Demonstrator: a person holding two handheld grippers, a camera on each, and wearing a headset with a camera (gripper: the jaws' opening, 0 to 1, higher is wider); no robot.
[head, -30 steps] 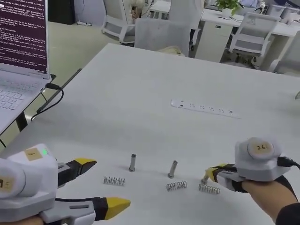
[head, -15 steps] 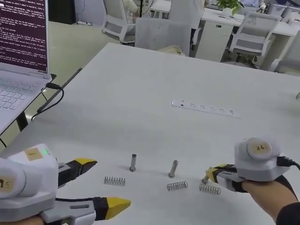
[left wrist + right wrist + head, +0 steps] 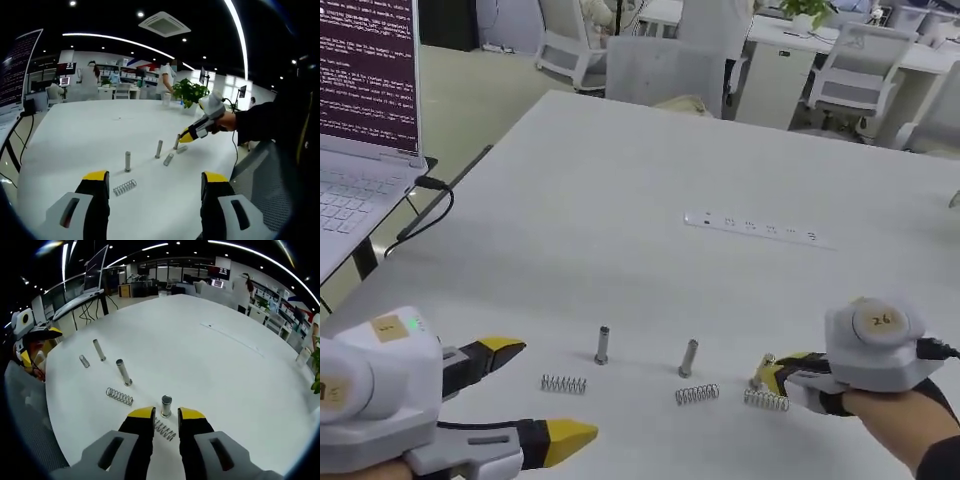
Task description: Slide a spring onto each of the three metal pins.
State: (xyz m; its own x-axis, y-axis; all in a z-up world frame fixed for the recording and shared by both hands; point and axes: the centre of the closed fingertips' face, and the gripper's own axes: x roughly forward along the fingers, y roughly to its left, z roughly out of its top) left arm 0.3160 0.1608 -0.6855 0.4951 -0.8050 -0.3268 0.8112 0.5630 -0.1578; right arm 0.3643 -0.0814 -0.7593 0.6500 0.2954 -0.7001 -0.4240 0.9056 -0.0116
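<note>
Right gripper (image 3: 166, 416) has its jaws only a little apart and isn't pinching anything. The nearest pin (image 3: 166, 405) stands right in the gap at the tips, and as far as the right gripper view shows, the jaws aren't touching it. A spring (image 3: 164, 429) lies flat on the table (image 3: 210, 365) just under those tips. Left gripper (image 3: 540, 390) hangs low at the near edge, jaws spread wide and empty.

Progress-wise, it's basically zero out of three. All three pins are upright and bare: the left pin (image 3: 603, 343), the middle pin (image 3: 688, 358), and the one by the right gripper. Each has a spring lying on its side just in front of it, the left spring (image 3: 563, 384) and the middle spring (image 3: 697, 394) included. So the whole job is left, and judging by where the right gripper sits, the right-hand pair looks like the first to go.

Writing: the round sticker (image 3: 880, 320) on the right gripper reads "26". There's another small label (image 3: 388, 327) on the left gripper, too small to make out. The laptop (image 3: 365, 90) at the far left shows a terminal full of text lines, also not readable. The power strip (image 3: 750, 228) farther back has no legible markings.
</note>
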